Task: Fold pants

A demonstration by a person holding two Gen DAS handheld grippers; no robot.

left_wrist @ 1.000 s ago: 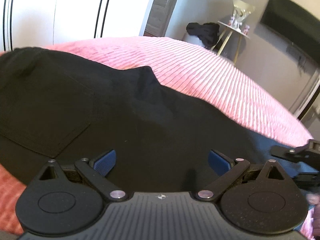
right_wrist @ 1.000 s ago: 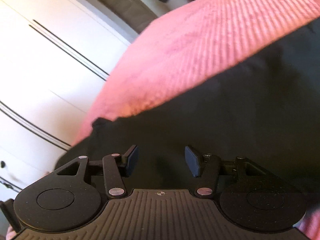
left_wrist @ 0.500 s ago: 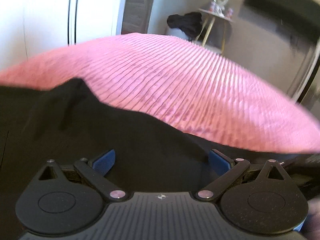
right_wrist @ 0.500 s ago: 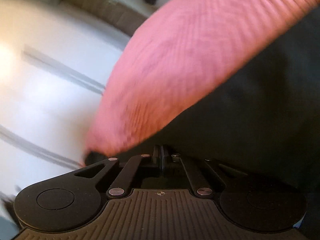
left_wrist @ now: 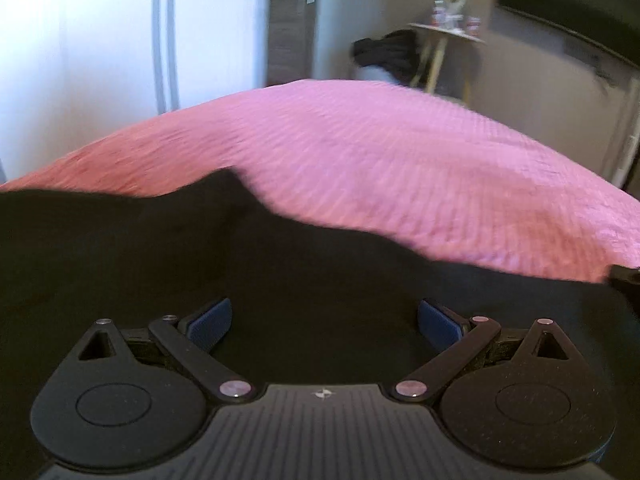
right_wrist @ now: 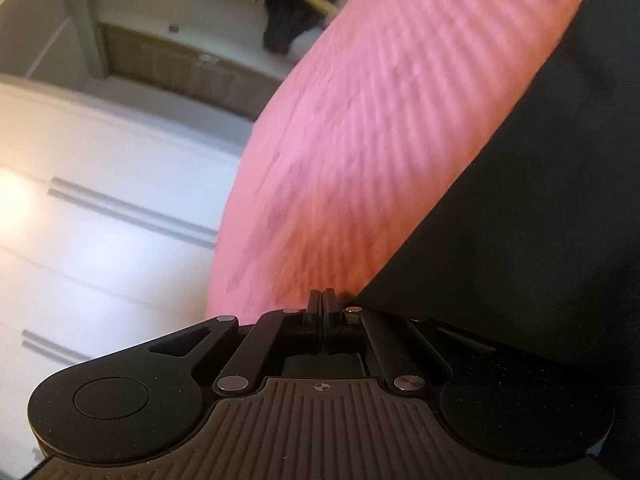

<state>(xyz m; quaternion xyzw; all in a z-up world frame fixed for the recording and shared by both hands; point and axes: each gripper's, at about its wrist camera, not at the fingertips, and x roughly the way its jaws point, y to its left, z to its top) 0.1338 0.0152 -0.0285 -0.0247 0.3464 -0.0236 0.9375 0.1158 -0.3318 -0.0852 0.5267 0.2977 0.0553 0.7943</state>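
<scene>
The black pants (left_wrist: 280,264) lie spread on the pink ribbed bedspread (left_wrist: 400,168), filling the near half of the left wrist view, and their far edge runs as an uneven line across the frame, rising to a small peak left of centre and sloping down to the right. The left gripper (left_wrist: 324,320) sits low over the dark cloth with its blue-padded fingers (left_wrist: 210,318) wide apart and nothing between them. Beyond the pants' edge the bedspread stretches bare to its far rim, giving open surface ahead. Behind the bed stand a white wardrobe (left_wrist: 100,60), a dark door (left_wrist: 292,20), a small side table (left_wrist: 444,36) with a dark garment (left_wrist: 384,54) heaped beside it, and a dark screen (left_wrist: 568,4) on the wall at the right. In the right wrist view the camera is tilted, so the pants (right_wrist: 540,220) fill the right side and their straight edge cuts diagonally from upper right down to the fingertips. The right gripper (right_wrist: 321,308) has its fingers pressed together right at that edge; whether cloth is pinched between them cannot be told, since the tips hide the contact. To the left of the edge the bedspread (right_wrist: 380,140) is bare up to its own border, with the wardrobe (right_wrist: 100,220) beyond.
</scene>
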